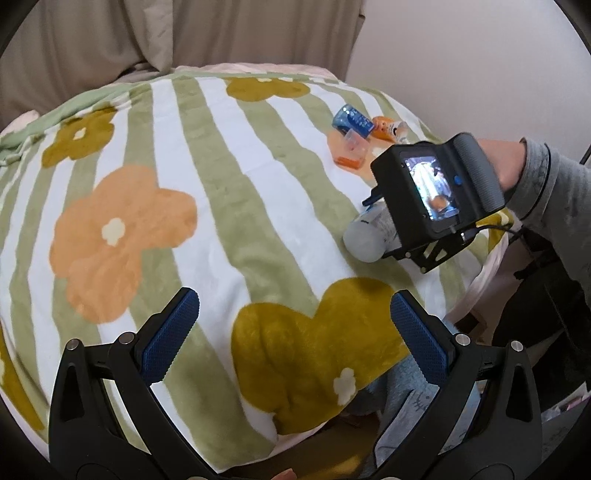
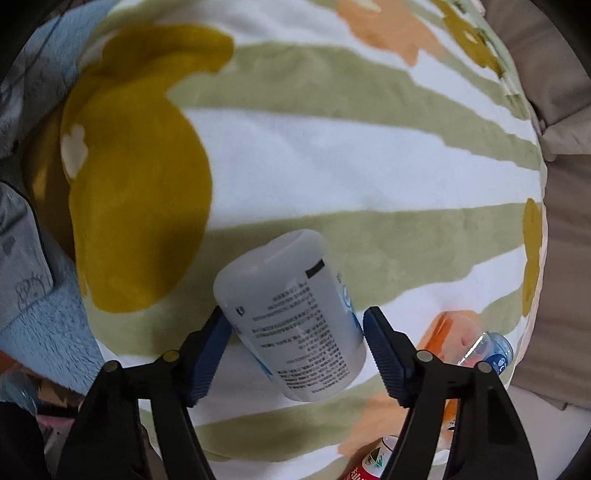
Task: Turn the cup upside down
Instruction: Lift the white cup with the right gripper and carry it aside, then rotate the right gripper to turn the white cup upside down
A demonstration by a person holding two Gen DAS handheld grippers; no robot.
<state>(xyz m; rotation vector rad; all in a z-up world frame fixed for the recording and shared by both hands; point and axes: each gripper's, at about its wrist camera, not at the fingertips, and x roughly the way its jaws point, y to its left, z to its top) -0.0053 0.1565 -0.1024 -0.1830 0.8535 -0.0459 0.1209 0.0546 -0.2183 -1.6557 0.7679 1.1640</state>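
Clamping the tilted white cup (image 2: 291, 314) between its jaws, the right gripper (image 2: 297, 339) grips while the left gripper (image 1: 295, 332) gapes wide, holding nothing.

Fine print on white cup (image 2: 295, 317), illegible.

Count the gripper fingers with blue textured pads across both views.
4: two blue-padded fingers spread apart on the left gripper; two flanking the white plastic cup on the right gripper.

A home bedroom: a bed (image 1: 110, 122) lies under a soft fleece blanket (image 1: 221, 184) with green stripes and big flowers, beige curtains (image 1: 110, 33) hang behind it, and a plain wall (image 1: 461, 55) stands beside.
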